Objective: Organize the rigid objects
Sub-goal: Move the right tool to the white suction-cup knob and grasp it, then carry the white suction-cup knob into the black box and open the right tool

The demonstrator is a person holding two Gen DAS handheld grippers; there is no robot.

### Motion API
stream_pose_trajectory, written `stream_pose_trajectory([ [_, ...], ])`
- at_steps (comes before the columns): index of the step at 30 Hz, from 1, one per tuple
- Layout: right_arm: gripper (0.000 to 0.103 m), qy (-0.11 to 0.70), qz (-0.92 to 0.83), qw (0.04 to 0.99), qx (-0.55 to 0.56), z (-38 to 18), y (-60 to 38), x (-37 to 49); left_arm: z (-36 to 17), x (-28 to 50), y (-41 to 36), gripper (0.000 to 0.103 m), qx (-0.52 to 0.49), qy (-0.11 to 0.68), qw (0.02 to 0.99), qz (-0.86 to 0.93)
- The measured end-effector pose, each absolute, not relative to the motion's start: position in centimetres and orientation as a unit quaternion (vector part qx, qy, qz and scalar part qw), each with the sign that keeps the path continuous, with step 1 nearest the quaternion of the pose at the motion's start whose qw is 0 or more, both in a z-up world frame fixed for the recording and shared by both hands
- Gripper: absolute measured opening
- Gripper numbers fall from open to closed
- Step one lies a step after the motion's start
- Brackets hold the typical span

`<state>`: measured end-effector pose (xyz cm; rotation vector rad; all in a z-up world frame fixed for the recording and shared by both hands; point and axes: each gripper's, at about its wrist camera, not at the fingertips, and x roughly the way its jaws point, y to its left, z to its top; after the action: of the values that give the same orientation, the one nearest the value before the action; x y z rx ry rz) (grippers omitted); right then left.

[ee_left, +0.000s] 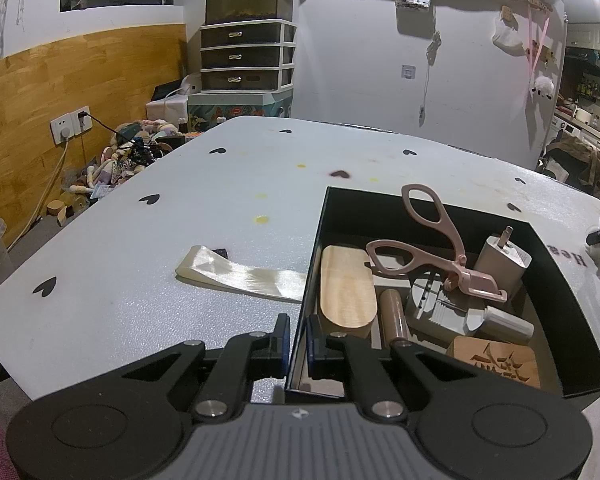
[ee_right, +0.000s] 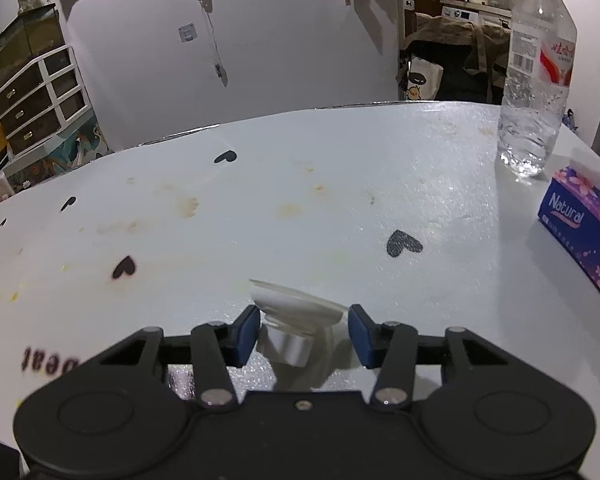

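Black storage box (ee_left: 572, 280) on the heart-print tablecloth (ee_left: 180, 240) holds pink scissors (ee_left: 440, 256); the left gripper (ee_left: 298, 338) is clamped on its near wall. Right gripper (ee_right: 304, 330) straddles a white suction-cup hook (ee_right: 292, 316), pads (ee_right: 246, 334) not pressing it.

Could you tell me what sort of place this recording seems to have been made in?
Most likely a lived-in home, not a lab. The table wears a heart-printed cover, a plastic drawer unit stands by the wall with toys heaped on the floor, and a kitchen area shows through the doorway.
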<state>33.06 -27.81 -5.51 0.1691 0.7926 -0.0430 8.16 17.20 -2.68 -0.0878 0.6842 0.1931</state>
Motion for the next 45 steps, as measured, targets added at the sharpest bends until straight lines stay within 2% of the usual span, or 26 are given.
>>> stream_pose_trajectory([
  [6,0.049,0.363,0.007,0.928,0.079,-4.0,-26.5,31.8,-2.7,8.2,17.2,0.008,-0.043,0.335,0.936,0.094],
  [14,0.049,0.311,0.157,0.934,0.079,0.6,-21.0,27.3,-2.8,8.2,17.3,0.008,-0.044,0.337,0.936,0.095],
  [27,0.049,0.271,0.413,0.869,0.026,5.3,-9.1,19.6,-3.2,8.3,17.3,0.008,-0.047,0.338,0.935,0.094],
  [34,0.049,0.32,0.467,0.825,-0.008,3.1,-3.5,18.0,-3.5,8.5,17.2,0.008,-0.046,0.339,0.935,0.09],
  [45,0.051,0.412,0.444,0.794,-0.052,-1.2,-1.0,18.6,-3.5,8.3,17.5,0.008,-0.049,0.336,0.937,0.085],
])
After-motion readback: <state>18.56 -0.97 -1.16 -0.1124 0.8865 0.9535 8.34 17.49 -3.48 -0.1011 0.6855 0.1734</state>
